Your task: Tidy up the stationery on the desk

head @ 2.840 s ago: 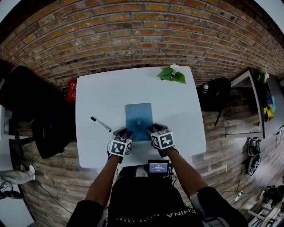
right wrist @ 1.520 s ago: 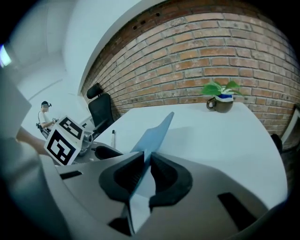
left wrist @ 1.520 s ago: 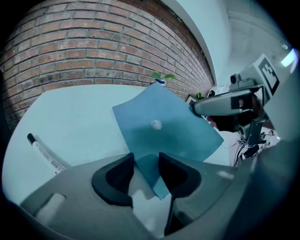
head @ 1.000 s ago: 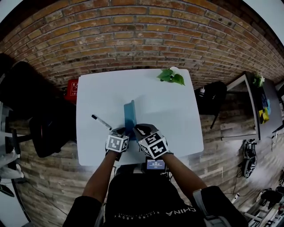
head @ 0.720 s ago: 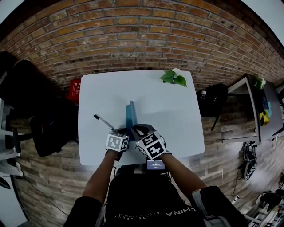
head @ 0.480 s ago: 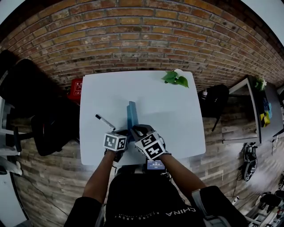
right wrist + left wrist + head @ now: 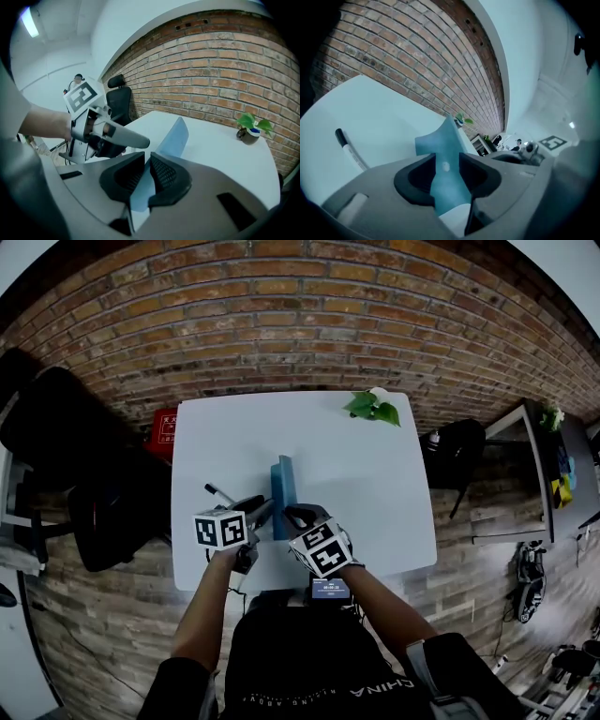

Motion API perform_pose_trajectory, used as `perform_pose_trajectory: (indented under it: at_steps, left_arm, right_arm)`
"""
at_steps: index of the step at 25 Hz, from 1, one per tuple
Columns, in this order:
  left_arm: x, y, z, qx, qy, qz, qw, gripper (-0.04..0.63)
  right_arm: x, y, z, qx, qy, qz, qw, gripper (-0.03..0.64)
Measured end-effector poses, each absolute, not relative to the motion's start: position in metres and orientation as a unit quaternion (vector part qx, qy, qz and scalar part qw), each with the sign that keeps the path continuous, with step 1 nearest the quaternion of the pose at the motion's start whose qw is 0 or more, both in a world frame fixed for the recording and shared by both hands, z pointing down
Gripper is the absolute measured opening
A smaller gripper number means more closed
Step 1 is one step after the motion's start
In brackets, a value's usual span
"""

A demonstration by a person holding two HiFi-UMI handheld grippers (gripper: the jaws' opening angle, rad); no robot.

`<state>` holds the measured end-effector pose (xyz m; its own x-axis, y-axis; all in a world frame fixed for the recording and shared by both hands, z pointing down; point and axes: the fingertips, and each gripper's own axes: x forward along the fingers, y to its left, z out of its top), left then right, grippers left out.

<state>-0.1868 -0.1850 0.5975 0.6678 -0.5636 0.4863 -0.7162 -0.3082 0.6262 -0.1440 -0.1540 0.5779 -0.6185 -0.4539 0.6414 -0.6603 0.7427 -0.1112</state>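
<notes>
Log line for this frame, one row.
blue notebook: upright on edge | left gripper: shut on notebook | right gripper: shut on notebook | marker: on desk, untouched

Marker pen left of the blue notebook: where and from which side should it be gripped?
Probably mid-barrel on the marker pen, from above, jaws straddling its width: it lies flat on the table, slim and straight.

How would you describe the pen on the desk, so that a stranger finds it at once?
Find the white table before the brick wall. Left of the blue notebook standing on it lies the marker pen: the only slim white stick with a black cap.
</notes>
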Motion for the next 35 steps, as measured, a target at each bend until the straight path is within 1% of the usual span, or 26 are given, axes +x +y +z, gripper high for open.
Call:
perform_pose_trajectory:
  at_steps: [3,6,14,16,18,19,25,30,35]
  left_arm:
    - [-0.173,-0.192,0.577,0.818,-0.356,0.070,0.446,0.163]
    - [-0.159,-0.194,0.572,0.824,-0.326,0.089,0.454,0.163]
    - [-0.139,-0.197,0.585,0.818,-0.303,0.139,0.469,0.163]
    - [-0.140,-0.198,0.589,0.813,-0.307,0.148,0.473,0.155]
    - [-0.142,-0.198,0.593,0.809,-0.310,0.154,0.475,0.121]
    - [-0.143,-0.197,0.594,0.808,-0.310,0.154,0.477,0.118]
    - [-0.148,-0.197,0.595,0.801,-0.315,0.137,0.491,0.097]
    - [-0.153,-0.199,0.594,0.796,-0.320,0.125,0.498,0.093]
    - [-0.154,-0.197,0.591,0.792,-0.319,0.096,0.511,0.087]
  right_arm:
    - [-0.143,-0.153,0.580,0.314,-0.883,0.173,0.303,0.046]
    - [-0.145,-0.152,0.580,0.313,-0.884,0.173,0.302,0.046]
    - [-0.157,-0.148,0.578,0.300,-0.891,0.166,0.298,0.043]
    - [-0.158,-0.145,0.577,0.294,-0.891,0.169,0.301,0.041]
    - [-0.161,-0.144,0.578,0.289,-0.893,0.170,0.300,0.040]
    - [-0.161,-0.143,0.578,0.288,-0.893,0.170,0.300,0.040]
    - [-0.165,-0.144,0.579,0.273,-0.900,0.172,0.293,0.028]
    - [-0.140,-0.155,0.589,0.302,-0.888,0.224,0.264,0.011]
    - [-0.123,-0.171,0.614,0.331,-0.866,0.255,0.274,0.009]
